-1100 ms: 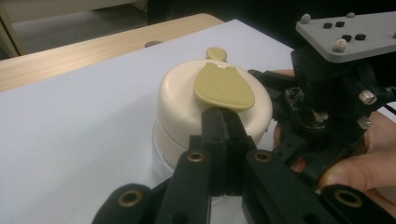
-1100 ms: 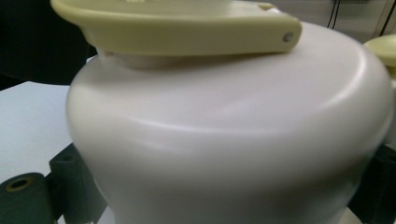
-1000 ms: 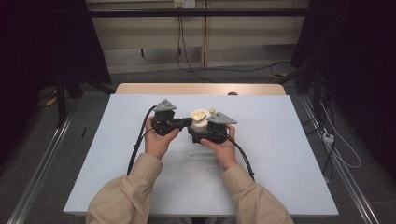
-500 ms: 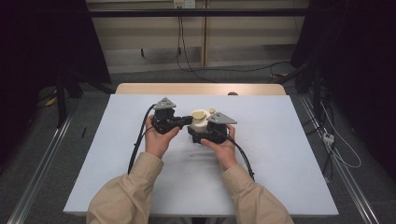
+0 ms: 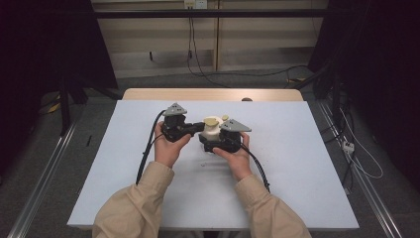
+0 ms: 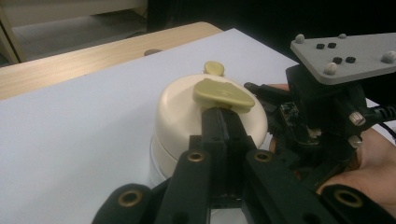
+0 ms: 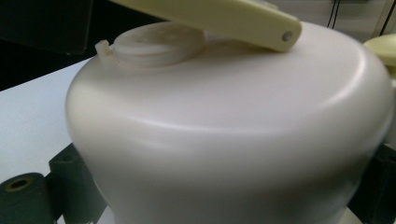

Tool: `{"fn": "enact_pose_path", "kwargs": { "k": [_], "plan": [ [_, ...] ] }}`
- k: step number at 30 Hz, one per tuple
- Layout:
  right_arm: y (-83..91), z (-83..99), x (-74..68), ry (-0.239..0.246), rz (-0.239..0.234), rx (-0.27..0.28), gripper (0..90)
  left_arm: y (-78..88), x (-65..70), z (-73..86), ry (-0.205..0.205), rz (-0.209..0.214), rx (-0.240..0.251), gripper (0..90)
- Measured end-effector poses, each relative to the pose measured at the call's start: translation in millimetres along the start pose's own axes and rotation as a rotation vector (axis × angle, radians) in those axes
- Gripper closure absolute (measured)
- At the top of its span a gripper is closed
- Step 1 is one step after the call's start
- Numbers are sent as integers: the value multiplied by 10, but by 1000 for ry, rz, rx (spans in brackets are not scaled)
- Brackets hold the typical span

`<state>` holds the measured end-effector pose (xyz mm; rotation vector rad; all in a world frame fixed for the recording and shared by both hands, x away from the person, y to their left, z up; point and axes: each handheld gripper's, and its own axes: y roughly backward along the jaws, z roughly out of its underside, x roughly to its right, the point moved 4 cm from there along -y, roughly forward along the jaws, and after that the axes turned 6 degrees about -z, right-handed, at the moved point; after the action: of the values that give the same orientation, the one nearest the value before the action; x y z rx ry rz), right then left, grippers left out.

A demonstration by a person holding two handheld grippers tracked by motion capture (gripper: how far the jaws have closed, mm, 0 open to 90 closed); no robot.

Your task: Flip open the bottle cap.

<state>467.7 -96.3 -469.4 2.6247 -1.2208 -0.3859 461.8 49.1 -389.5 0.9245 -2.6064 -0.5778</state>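
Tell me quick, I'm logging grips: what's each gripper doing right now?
Left gripper: shut, jaws pinching the olive handle atop the cream container.
Right gripper: jaws on either side of the cream container; whether they grip cannot be told.

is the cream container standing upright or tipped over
Upright. The cream container stands on its base on the white table, its domed top facing up, with the left gripper shut on the olive tab on top.

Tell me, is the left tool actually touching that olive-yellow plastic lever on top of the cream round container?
Touching. In the left gripper view, the left tool has its black jaws shut together, their tips meeting the edge of the olive-yellow lever on the cream round container.
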Motion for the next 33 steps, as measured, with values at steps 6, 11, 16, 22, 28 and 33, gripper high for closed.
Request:
{"fn": "enact_pose_path", "kwargs": {
  "k": [6,11,16,22,28,33],
  "plan": [
    [0,0,0,0,0,0,64,1,11,-41,-1,-2,6,900],
    [0,0,0,0,0,0,64,-2,21,-64,-8,-4,6,900],
    [0,0,0,0,-1,-1,64,-18,32,-80,-10,-3,3,900],
    [0,0,0,0,-2,-2,64,-19,37,-110,-13,-4,7,900],
    [0,0,0,-1,-2,-2,64,-28,34,-112,-9,-9,5,900],
    [0,0,-1,-1,-2,-1,64,-42,36,-115,-7,-9,7,900]
  ]
}}
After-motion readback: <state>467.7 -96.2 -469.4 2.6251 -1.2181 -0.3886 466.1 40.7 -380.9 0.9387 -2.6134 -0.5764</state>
